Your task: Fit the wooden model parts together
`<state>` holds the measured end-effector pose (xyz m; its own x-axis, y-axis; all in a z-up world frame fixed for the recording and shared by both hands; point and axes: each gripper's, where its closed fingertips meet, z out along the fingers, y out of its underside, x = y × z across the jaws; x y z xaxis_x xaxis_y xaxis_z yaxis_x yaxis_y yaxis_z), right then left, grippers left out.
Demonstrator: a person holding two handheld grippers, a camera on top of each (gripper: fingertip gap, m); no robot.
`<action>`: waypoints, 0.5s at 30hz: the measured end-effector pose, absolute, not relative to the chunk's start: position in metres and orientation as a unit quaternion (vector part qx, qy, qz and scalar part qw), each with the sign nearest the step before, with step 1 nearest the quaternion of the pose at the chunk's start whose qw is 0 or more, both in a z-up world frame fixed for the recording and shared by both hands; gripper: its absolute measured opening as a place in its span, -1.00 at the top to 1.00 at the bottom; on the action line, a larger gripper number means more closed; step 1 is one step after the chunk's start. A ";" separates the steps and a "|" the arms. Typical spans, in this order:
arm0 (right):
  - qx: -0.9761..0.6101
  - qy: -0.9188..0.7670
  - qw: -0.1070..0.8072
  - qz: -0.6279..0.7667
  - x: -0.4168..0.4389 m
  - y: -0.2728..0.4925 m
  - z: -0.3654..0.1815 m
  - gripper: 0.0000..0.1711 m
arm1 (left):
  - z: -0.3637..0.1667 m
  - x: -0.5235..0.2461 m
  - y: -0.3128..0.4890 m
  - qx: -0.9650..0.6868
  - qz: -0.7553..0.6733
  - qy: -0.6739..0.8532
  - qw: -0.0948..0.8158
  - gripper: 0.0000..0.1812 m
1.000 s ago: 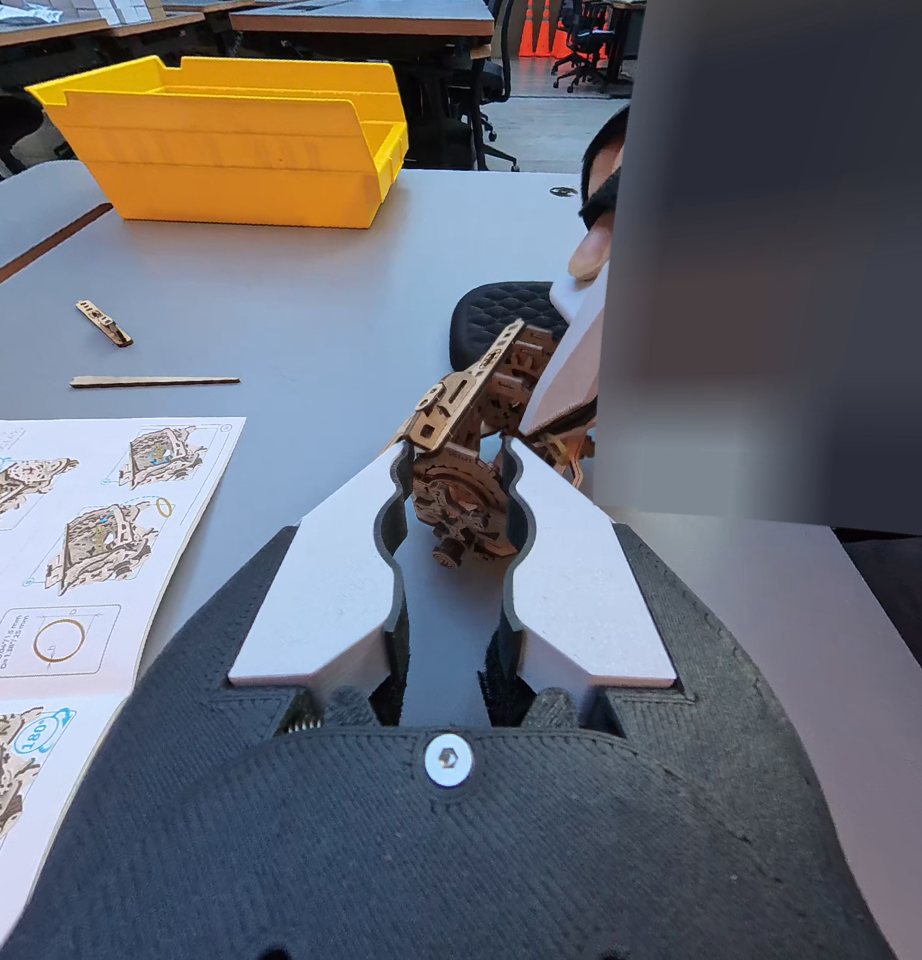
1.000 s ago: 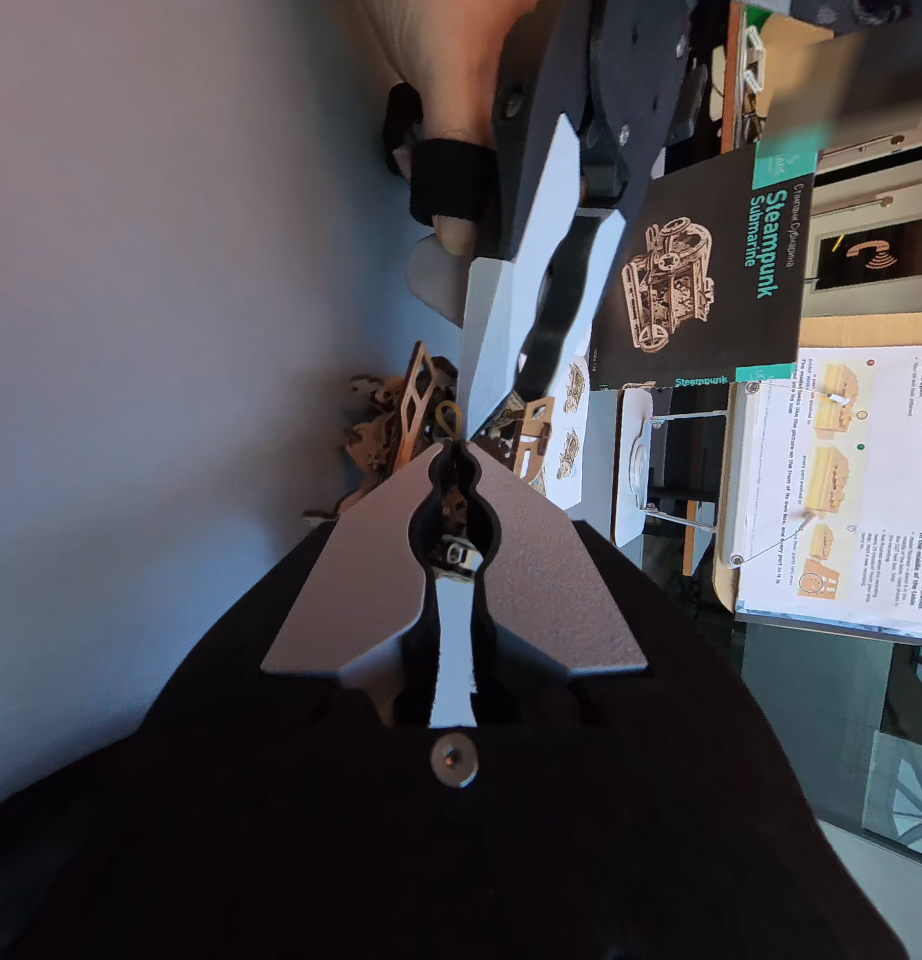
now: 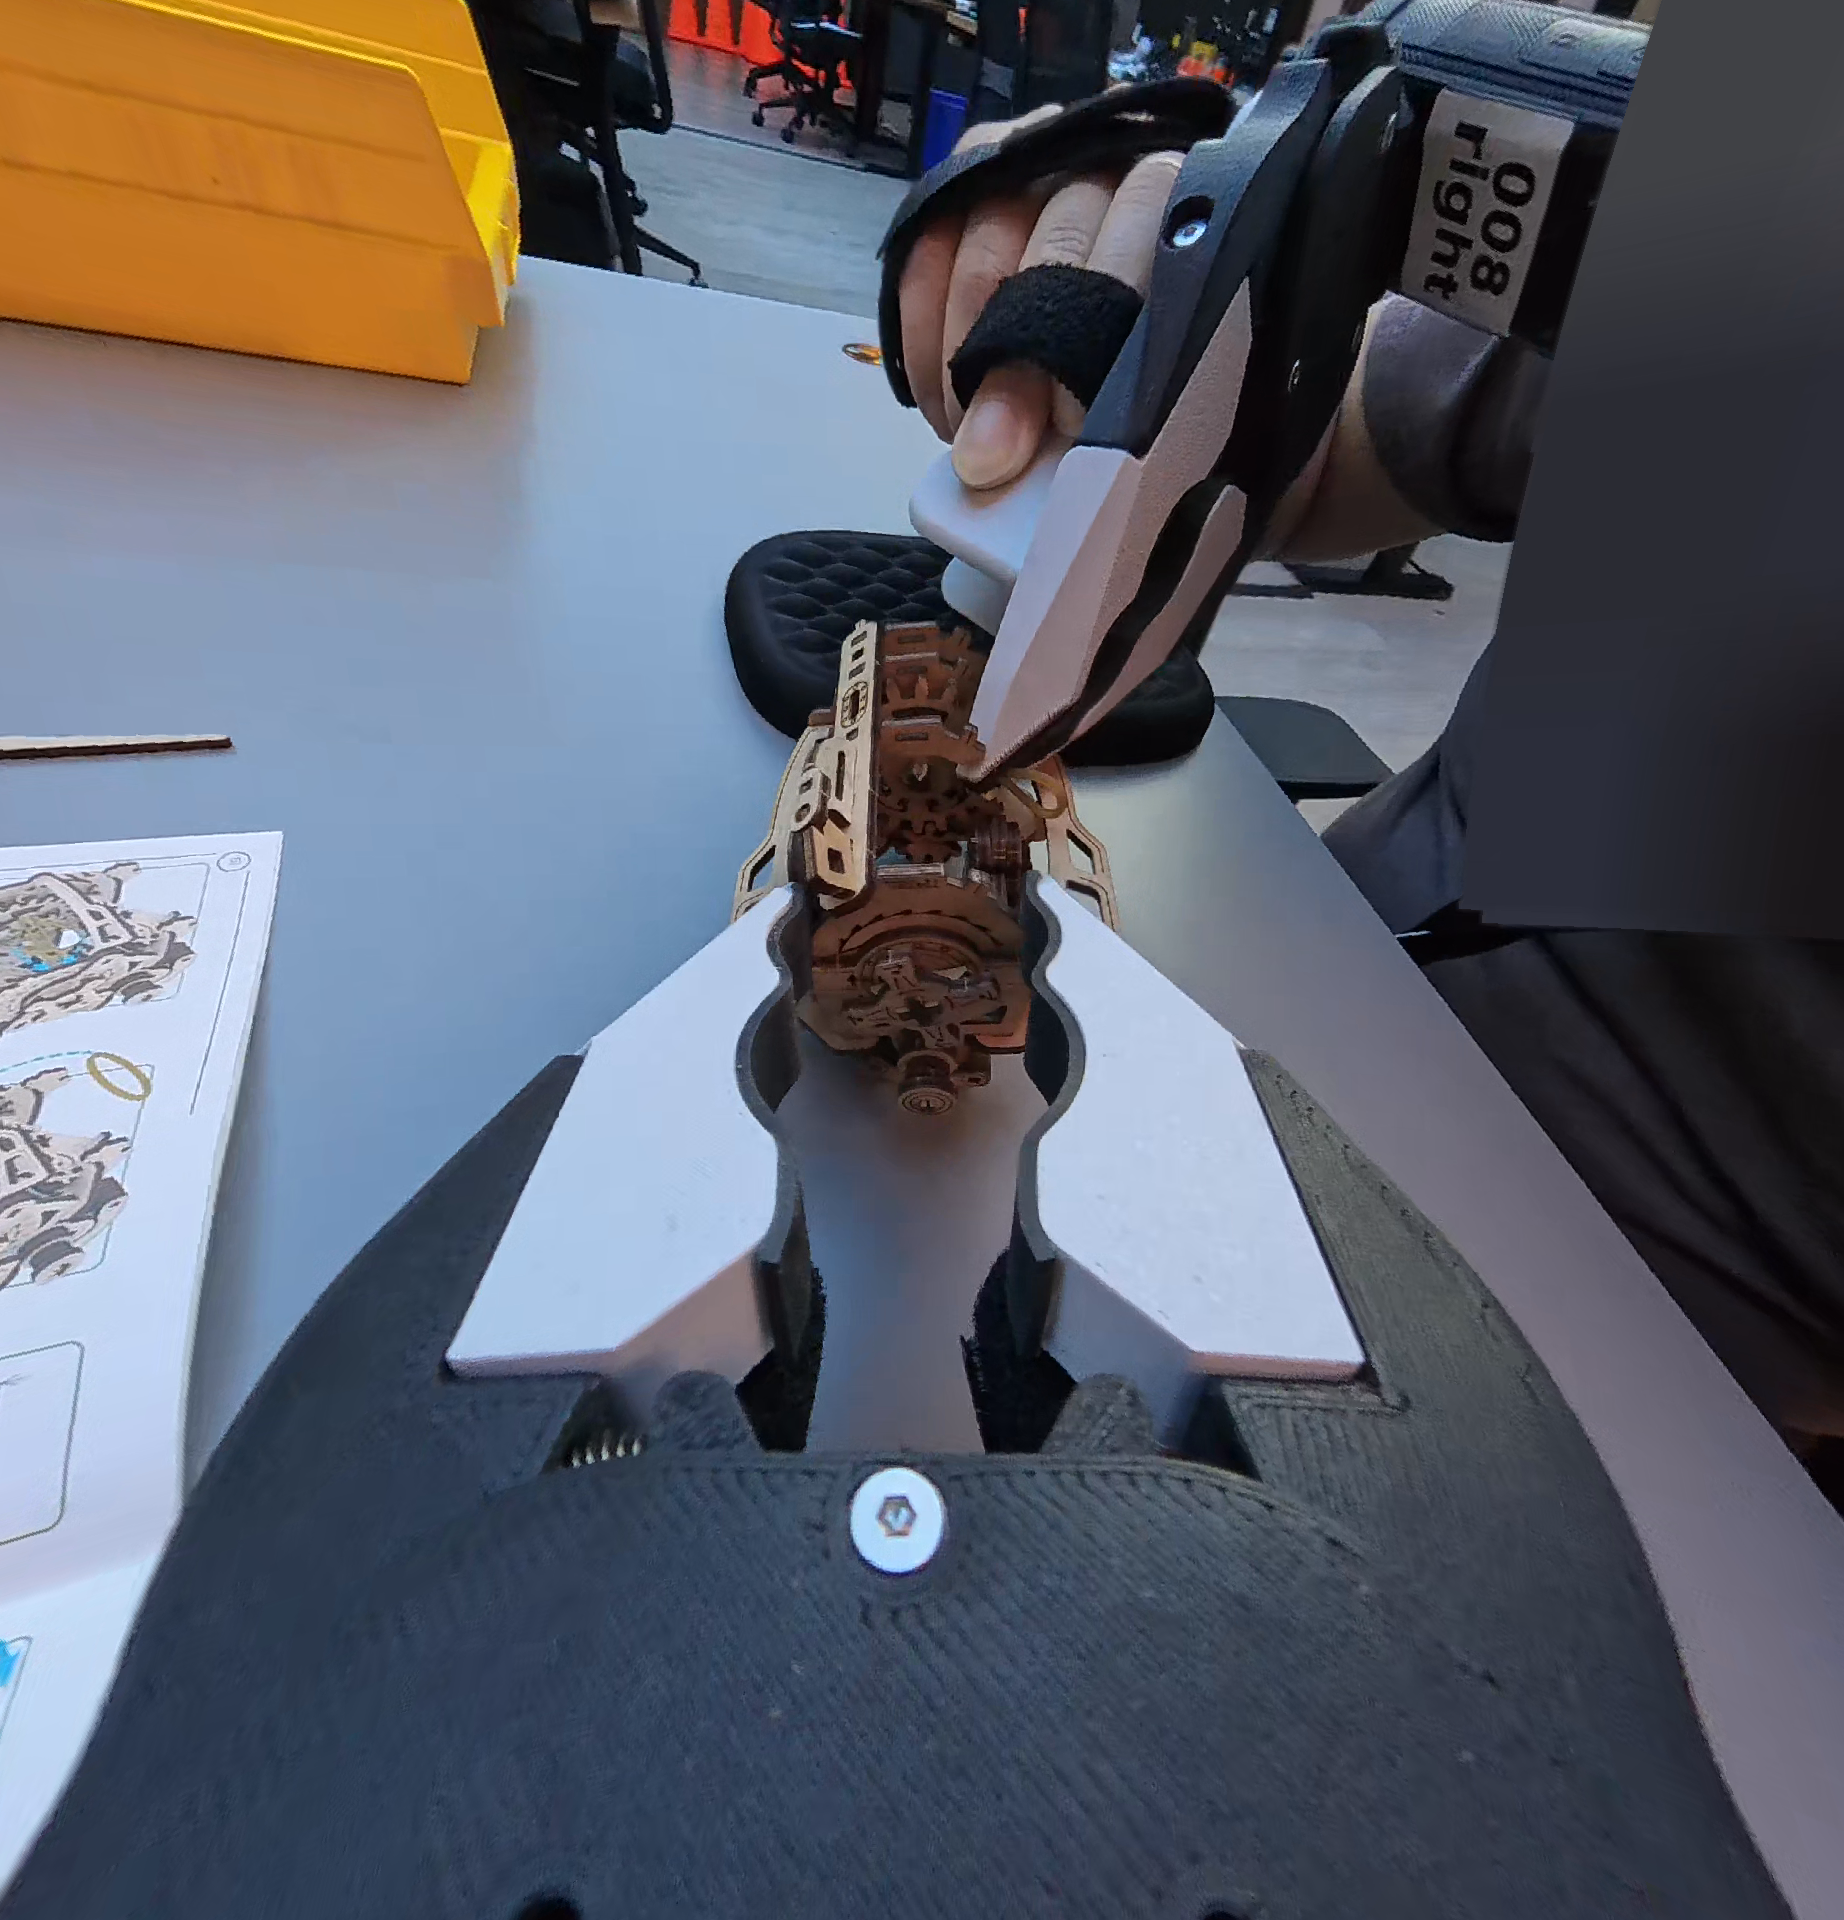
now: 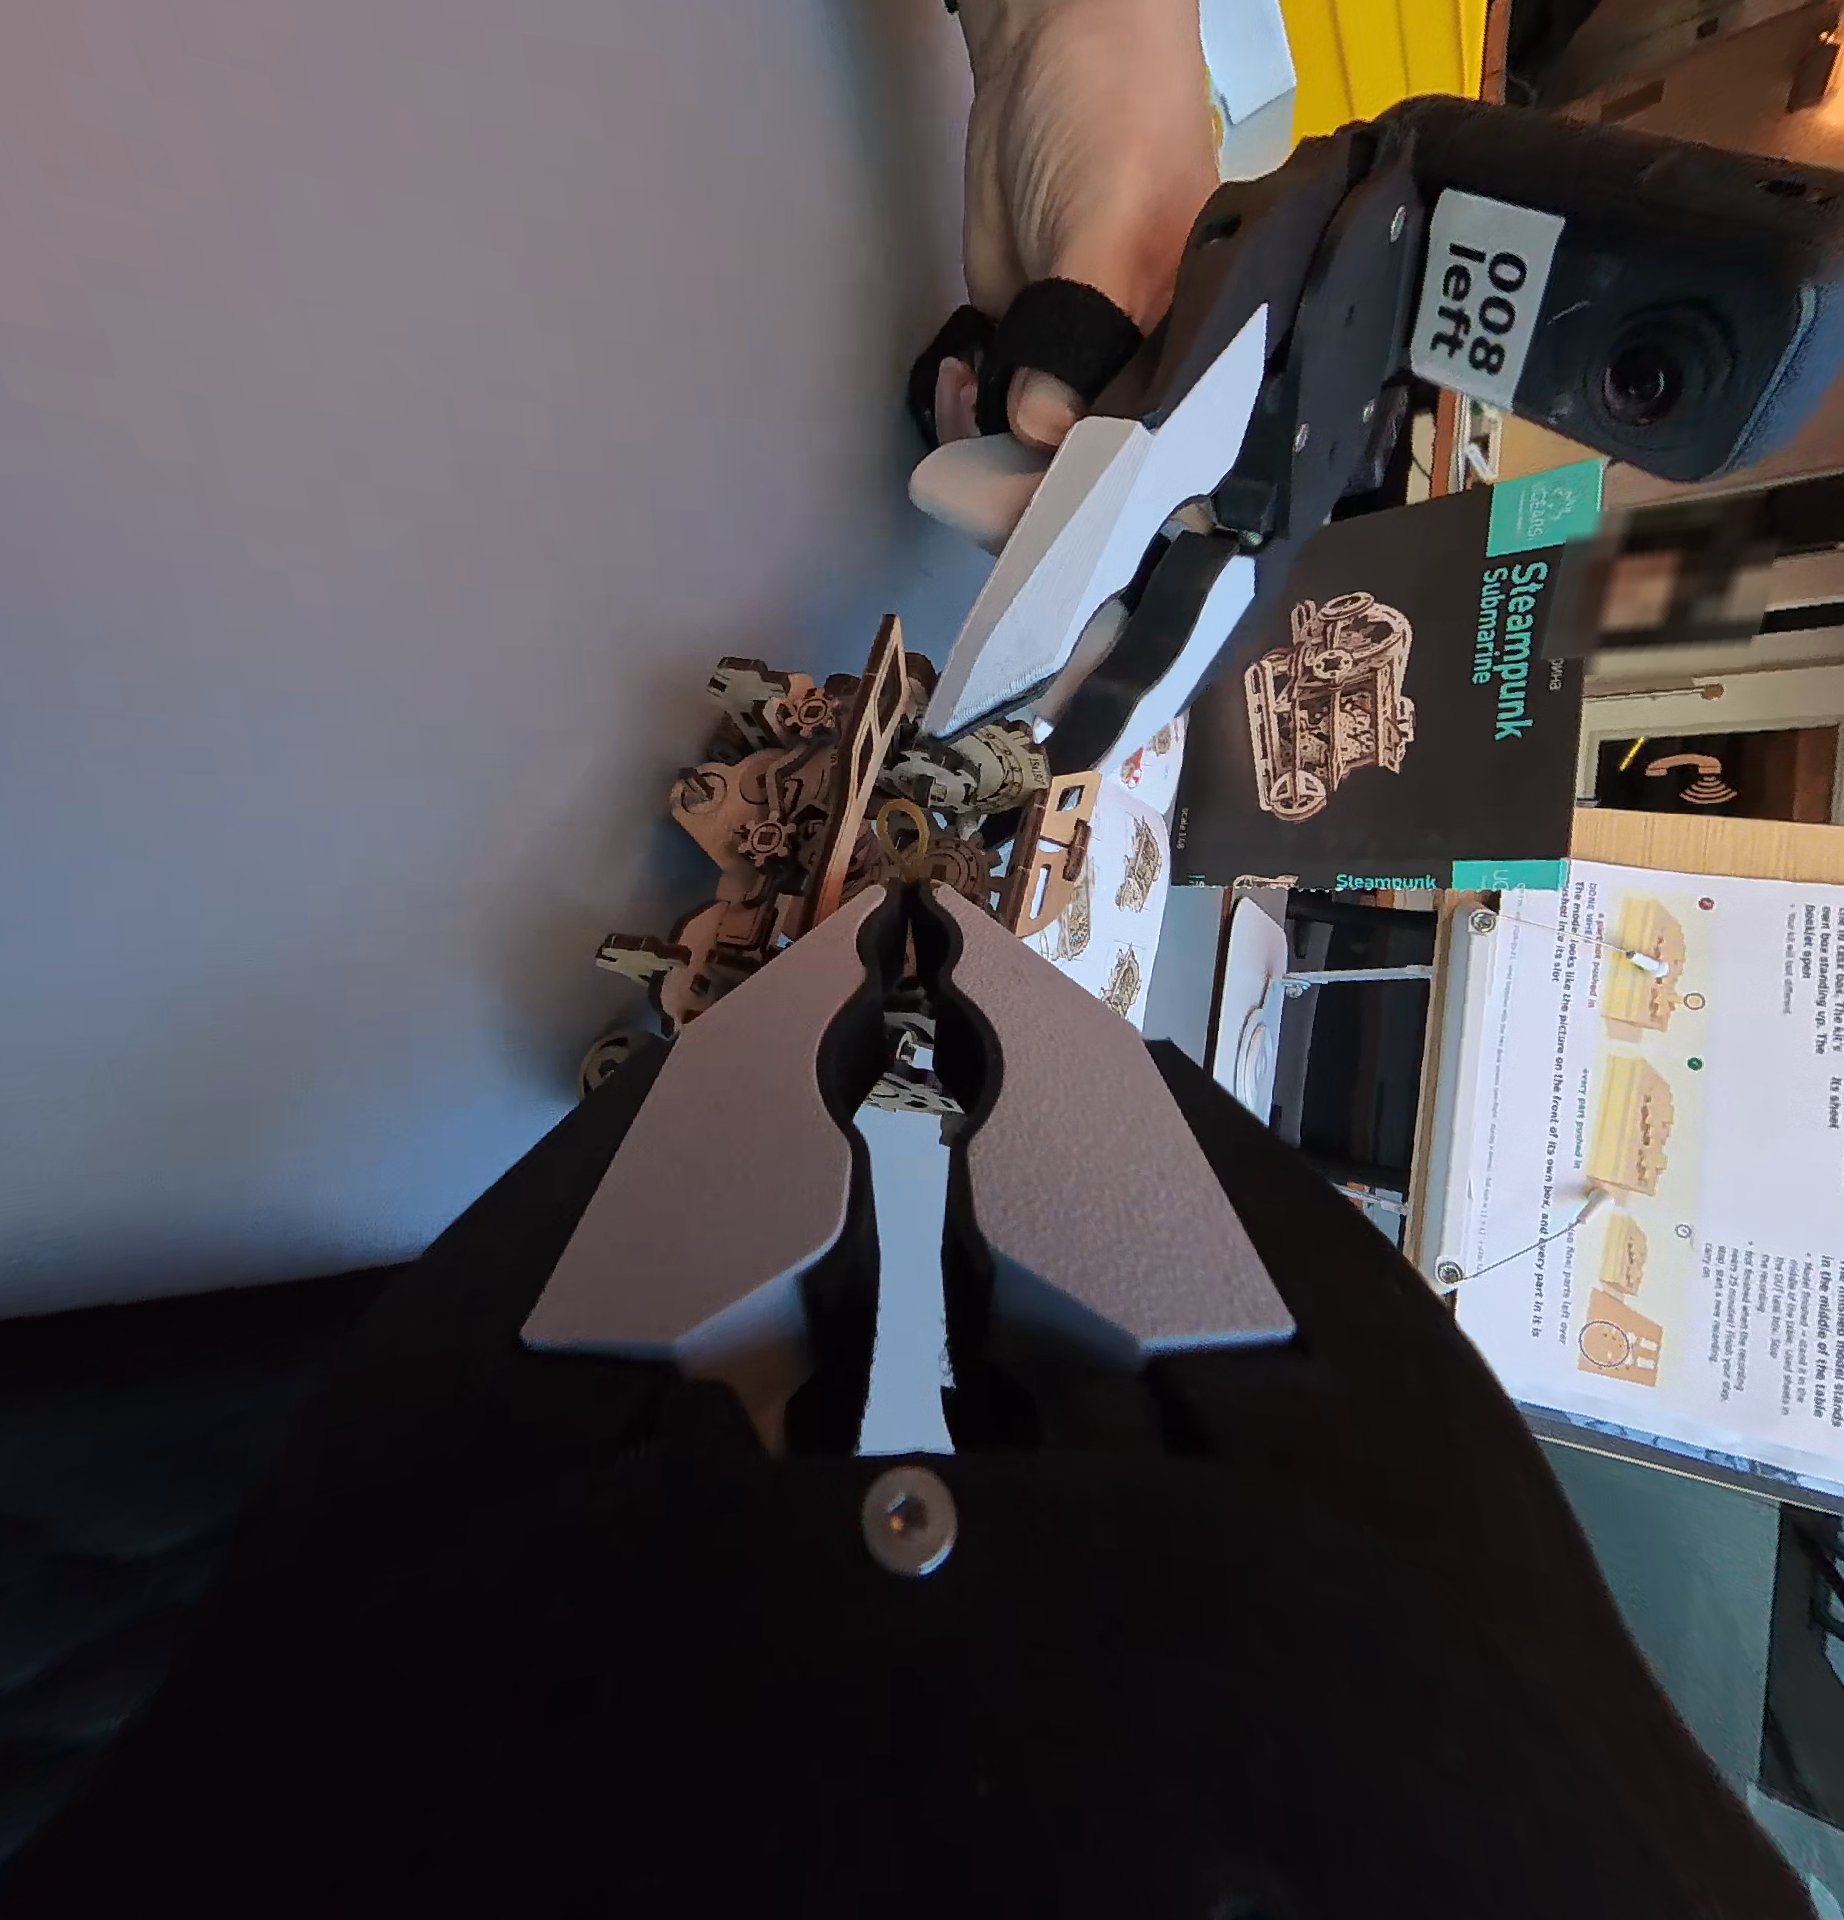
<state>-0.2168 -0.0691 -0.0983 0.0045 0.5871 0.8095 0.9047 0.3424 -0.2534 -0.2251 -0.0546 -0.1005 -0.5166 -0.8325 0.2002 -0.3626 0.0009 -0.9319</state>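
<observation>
Your left gripper (image 3: 910, 940) is clamped on the rear of the wooden model (image 3: 902, 883), holding it just above the grey table (image 3: 461, 582). Your right gripper (image 4: 910, 899), fingers pinched together, grips a thin rubber band (image 4: 902, 836) at the model's top, beside its gears. Keep the model steady. Stretch the band gently and hook it over its peg without bending the thin side frames. Count, relative to the model: one yellow bin (image 3: 243, 187) far left, one loose wooden strip (image 3: 97, 744) left, one instruction sheet (image 3: 87, 1091) near left, one black pad (image 3: 835, 592) behind.
</observation>
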 end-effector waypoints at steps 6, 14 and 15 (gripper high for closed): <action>-0.552 -0.697 0.437 -0.138 -0.215 -0.079 -0.101 1.00 | -0.101 -0.222 -0.064 -0.447 -0.528 0.676 0.255 0.59; -0.570 -0.683 0.433 -0.146 -0.214 -0.085 -0.102 1.00 | -0.101 -0.219 -0.070 -0.453 -0.505 0.671 0.299 0.59; -0.565 -0.684 0.435 -0.156 -0.214 -0.086 -0.101 1.00 | -0.101 -0.219 -0.070 -0.454 -0.504 0.671 0.301 0.59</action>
